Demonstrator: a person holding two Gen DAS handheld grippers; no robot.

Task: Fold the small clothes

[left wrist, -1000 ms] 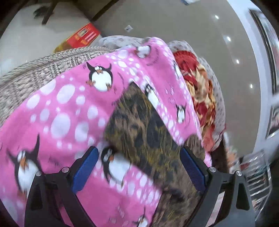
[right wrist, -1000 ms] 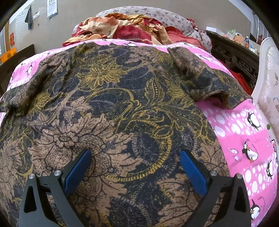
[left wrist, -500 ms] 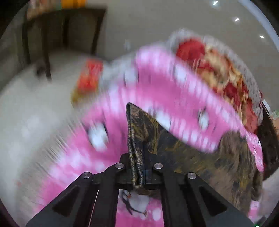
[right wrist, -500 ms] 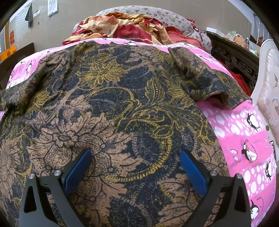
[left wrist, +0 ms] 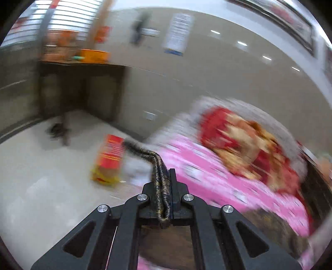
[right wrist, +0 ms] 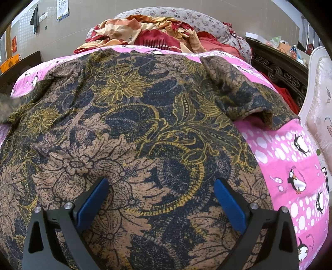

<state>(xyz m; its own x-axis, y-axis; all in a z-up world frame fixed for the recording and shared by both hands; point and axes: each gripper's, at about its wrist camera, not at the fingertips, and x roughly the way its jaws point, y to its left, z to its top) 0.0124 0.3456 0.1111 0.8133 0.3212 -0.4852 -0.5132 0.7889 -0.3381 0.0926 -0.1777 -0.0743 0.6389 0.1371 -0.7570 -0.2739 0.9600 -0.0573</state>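
A dark floral-print garment point(right wrist: 132, 133), patterned in brown, navy and gold, lies spread flat over a pink penguin blanket point(right wrist: 290, 162) on a bed, covering most of the right wrist view. The right gripper point(right wrist: 160, 201) sits low over the near part of the garment with its jaws wide apart; the blue pads point(right wrist: 92, 204) stand on either side of a broad stretch of cloth, and nothing is caught between them. Whether the fingertips touch the fabric cannot be told. One sleeve point(right wrist: 244, 97) lies folded across the upper right of the garment, its edge reaching onto the pink blanket. In the left wrist view, which is strongly blurred, the left gripper point(left wrist: 164, 187) has its jaws closed tight on a rolled edge of the same garment point(left wrist: 160, 187); the pinched hem runs up out of the jaws and bends off to the left, lifted above the blanket point(left wrist: 217, 180). More of the garment hangs below and to the right of the closed jaws. Beyond the blanket lies a heap of red and tan bedding point(right wrist: 149, 31) against a grey flowered pillow point(right wrist: 186, 16). On the pale floor beside the bed stands a red and yellow box point(left wrist: 110, 160), and a dark table point(left wrist: 83, 89) stands by the wall.
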